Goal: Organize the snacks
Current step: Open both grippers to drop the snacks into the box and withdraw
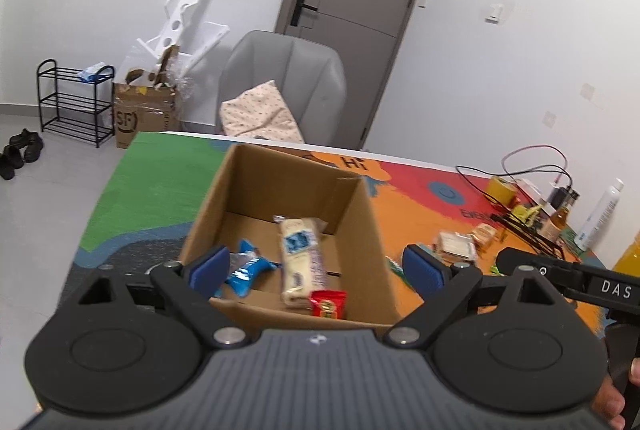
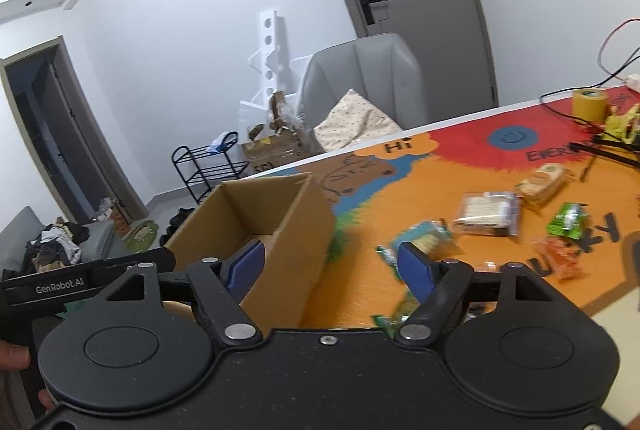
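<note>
An open cardboard box [image 1: 362,222] stands on the colourful table mat; it also shows in the right wrist view [image 2: 280,230]. Inside lie a blue snack packet [image 1: 245,270], a long pale cracker pack [image 1: 300,258] and a small red packet [image 1: 328,304]. My left gripper [image 1: 318,266] is open and empty above the box's near edge. My right gripper [image 2: 332,266] is open and empty, over the box's right side. Loose snacks lie on the mat to the right: a clear cracker pack [image 2: 490,214], a beige packet [image 2: 542,182], a green packet [image 2: 568,220], an orange packet [image 2: 560,256] and green wrappers [image 2: 404,306].
A tape roll [image 2: 590,104], cables and a black rack [image 1: 528,230] sit at the mat's far right, with bottles [image 1: 600,216]. A grey chair [image 1: 280,86] with a cushion stands behind the table. A shoe rack [image 1: 74,102] and cardboard box [image 1: 144,118] stand on the floor.
</note>
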Demonstrator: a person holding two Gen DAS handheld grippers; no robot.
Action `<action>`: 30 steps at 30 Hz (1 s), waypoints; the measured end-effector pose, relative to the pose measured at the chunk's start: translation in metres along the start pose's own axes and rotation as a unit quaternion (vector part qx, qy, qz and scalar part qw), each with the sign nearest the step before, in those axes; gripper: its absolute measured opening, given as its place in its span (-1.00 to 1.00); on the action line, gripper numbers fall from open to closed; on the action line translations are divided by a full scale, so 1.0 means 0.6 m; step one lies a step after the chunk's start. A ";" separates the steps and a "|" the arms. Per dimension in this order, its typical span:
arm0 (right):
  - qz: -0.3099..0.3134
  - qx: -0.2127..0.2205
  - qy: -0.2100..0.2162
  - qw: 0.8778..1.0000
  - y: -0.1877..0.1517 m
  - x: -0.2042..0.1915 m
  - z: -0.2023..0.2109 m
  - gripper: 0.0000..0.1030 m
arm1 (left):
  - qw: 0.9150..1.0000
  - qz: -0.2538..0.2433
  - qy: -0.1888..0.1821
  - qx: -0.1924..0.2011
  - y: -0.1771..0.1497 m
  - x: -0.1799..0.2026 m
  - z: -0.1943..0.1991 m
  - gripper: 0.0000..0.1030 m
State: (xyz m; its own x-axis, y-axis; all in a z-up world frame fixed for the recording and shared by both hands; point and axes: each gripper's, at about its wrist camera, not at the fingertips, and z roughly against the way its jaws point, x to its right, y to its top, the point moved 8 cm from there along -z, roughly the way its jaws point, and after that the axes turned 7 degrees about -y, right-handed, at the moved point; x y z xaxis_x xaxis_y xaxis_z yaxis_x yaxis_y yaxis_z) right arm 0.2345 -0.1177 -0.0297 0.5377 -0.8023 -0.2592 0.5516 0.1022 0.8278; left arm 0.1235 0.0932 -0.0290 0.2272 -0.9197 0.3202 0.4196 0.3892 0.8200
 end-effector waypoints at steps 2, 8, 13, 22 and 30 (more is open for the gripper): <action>0.000 -0.002 -0.004 1.000 0.000 0.011 0.007 0.45 | 1.000 -0.002 -0.008 -0.004 -0.006 0.015 -0.004 0.84; 0.002 0.003 -0.017 1.000 0.001 0.043 0.028 0.62 | 0.999 -0.006 -0.035 -0.013 -0.014 0.053 -0.018 0.89; -0.001 0.005 -0.037 0.999 -0.004 0.074 0.041 0.63 | 0.998 -0.013 -0.053 -0.018 -0.020 0.087 -0.025 0.89; 0.005 -0.001 -0.060 0.998 -0.019 0.107 0.051 0.50 | 0.996 -0.036 -0.078 -0.023 -0.035 0.148 -0.040 0.89; -0.011 -0.027 -0.061 0.998 -0.047 0.129 0.033 0.14 | 0.994 -0.054 -0.089 -0.036 -0.052 0.195 -0.064 0.84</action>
State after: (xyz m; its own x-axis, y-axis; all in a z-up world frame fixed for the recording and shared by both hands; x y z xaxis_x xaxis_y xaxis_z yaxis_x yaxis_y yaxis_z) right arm 0.2482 -0.1942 -0.0632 0.4456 -0.8697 -0.2121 0.5983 0.1131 0.7933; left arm 0.1707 -0.0244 -0.0354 0.0211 -0.9487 0.3154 0.4973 0.2836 0.8199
